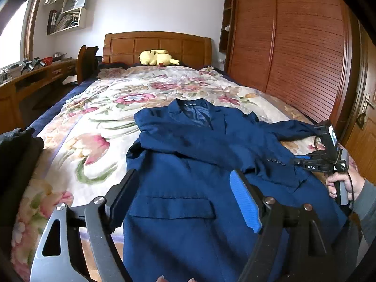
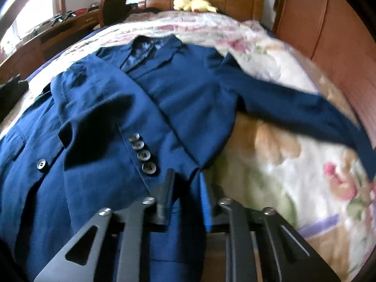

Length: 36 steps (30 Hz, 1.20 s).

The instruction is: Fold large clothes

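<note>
A navy blue suit jacket (image 1: pixel 188 155) lies face up on the floral bedspread (image 1: pixel 98 122), collar toward the headboard. One sleeve is folded across the chest, its cuff buttons (image 2: pixel 142 155) showing. The other sleeve (image 2: pixel 293 108) stretches out to the right. My left gripper (image 1: pixel 185 185) is open and empty, held above the jacket's flap pocket (image 1: pixel 172 205). My right gripper (image 2: pixel 186 178) is shut on the jacket's front edge near the cuff buttons; it also shows in the left wrist view (image 1: pixel 326 157), held in a hand at the jacket's right side.
A yellow plush toy (image 1: pixel 157 57) lies by the wooden headboard (image 1: pixel 157 44). A wooden wardrobe (image 1: pixel 293 47) runs along the bed's right side. A desk and chair (image 1: pixel 87 61) stand at left. Dark clothing (image 1: pixel 16 155) lies at the bed's near left corner.
</note>
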Motion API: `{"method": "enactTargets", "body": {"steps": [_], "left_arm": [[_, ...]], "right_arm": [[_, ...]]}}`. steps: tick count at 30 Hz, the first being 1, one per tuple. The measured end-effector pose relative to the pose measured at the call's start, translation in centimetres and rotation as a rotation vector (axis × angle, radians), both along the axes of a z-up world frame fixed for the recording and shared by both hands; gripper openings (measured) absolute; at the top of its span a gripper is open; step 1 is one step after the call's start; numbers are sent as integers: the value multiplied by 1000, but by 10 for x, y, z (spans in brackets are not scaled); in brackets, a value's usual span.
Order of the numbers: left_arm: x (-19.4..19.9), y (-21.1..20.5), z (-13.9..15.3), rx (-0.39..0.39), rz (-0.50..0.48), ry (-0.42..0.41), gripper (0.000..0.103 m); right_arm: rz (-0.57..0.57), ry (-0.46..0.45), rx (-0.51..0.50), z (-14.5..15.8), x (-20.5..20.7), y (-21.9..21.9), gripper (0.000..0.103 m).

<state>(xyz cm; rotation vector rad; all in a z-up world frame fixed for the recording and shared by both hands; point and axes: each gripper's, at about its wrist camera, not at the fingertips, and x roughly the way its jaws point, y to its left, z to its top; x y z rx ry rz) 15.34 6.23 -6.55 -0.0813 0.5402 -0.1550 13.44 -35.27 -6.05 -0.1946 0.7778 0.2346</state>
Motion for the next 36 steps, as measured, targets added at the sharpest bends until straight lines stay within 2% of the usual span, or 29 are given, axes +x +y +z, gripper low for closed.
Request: {"method": "enactTargets", "body": {"steps": [3,4,12,14,16,17,21,24,26,28,30,31,33,36], "left_arm": [[0,-3,1,11,4,-6,80],[1,-5,2,11,2,-10,80],[5,-14,5,-5,-12,-24,81],[6,-15,5,-6,-14,-24,81],[6,-16,4,-8,-16,-24,81],[7,-17,4,-8,-17,-22,81],[8,-19,2,0,-15,-16,81],[10,-20,1,7,-15,-9,81],[11,-22,1,10,-17,-7,81],[11,-25,2,14,-21,-7,81],[10,-27,3,18,-25,-13,81],[10,-27,3,21,-26,-14,81],[10,-29,2,25,-28,-13,81],[10,-30,2,27,-31,-12,81]], "right_arm": [[6,-39,-32,6,-8,4,10],[5,-48,-37,8,-9,4,5],[-4,-126,-25,26,-28,-5,5],[-16,-124,-24,28,-28,-4,14],[-3,-104,-21,27,-26,-1,52],[16,-79,-21,23,-22,3,57],[32,-23,-123,-2,-6,23,58],[25,59,-76,-16,8,21,58],[42,61,-45,-15,8,19,51],[84,79,-42,-16,7,22,27],[111,89,-89,-18,6,25,11],[123,94,-98,-18,4,26,7],[142,91,-93,-8,3,22,6],[144,28,-93,13,-6,16,5]]}}
